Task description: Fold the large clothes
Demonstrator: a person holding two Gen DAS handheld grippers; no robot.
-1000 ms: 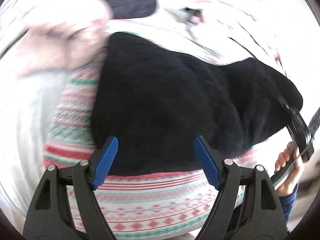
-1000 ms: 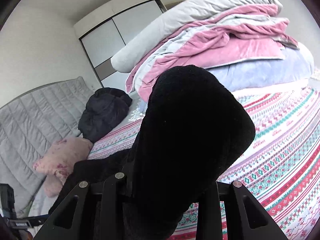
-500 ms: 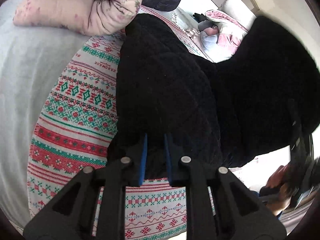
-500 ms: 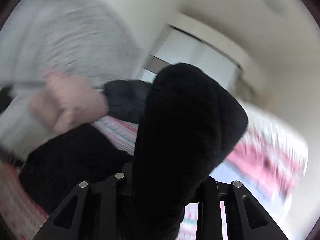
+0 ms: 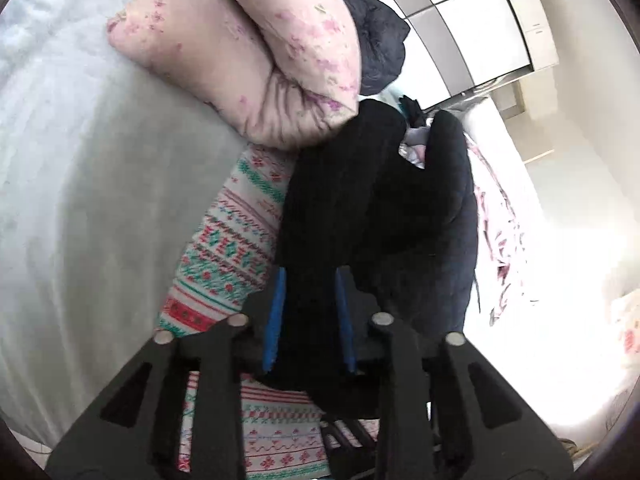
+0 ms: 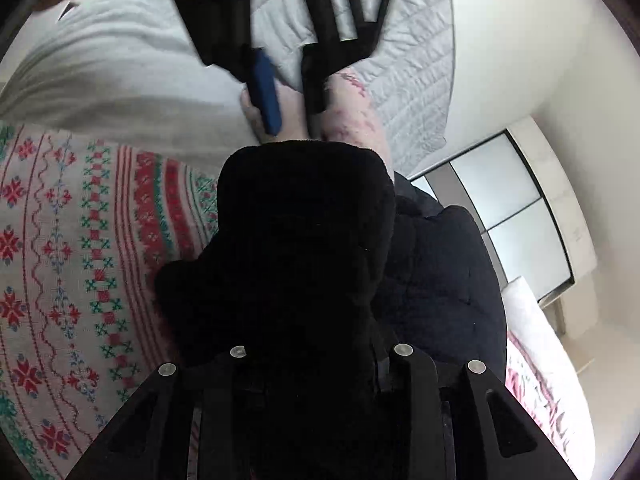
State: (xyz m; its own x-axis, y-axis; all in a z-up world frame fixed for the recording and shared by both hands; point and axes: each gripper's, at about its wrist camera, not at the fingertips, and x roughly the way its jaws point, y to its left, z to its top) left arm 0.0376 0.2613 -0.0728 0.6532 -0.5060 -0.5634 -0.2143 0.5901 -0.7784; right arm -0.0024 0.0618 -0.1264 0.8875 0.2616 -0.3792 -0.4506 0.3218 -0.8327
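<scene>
1. Left gripper (image 5: pixel 308 312) is clenched on a thick fold of the black garment (image 5: pixel 372 216); its jaws have just been opening a little, cloth still packed between the blue pads (image 5: pixel 275 316).
2. Right gripper (image 6: pixel 316 364) grips another bunch of the same garment; its fingertips are buried in fabric, pads hidden.
3. Garment lies on the patterned bedspread (image 5: pixel 224 248), near the bed's head end, one end against the pink pillow (image 5: pixel 256 60).
4. Step looks like carrying one edge over onto the other. To do it well: keep both grips firm, match the edges, lay it flat, only then let go.
5. Left side: grey quilted cover (image 5: pixel 80 200).
6. Behind the pillow: dark bundle (image 5: pixel 380 44), clear of the fold.
7. Right: wardrobe (image 5: pixel 472 24), crumpled pink bedding (image 5: pixel 500 232) along the bed's right edge.
8. In the way: the pillow crowds the garment's far end; the two grippers sit close together.
</scene>
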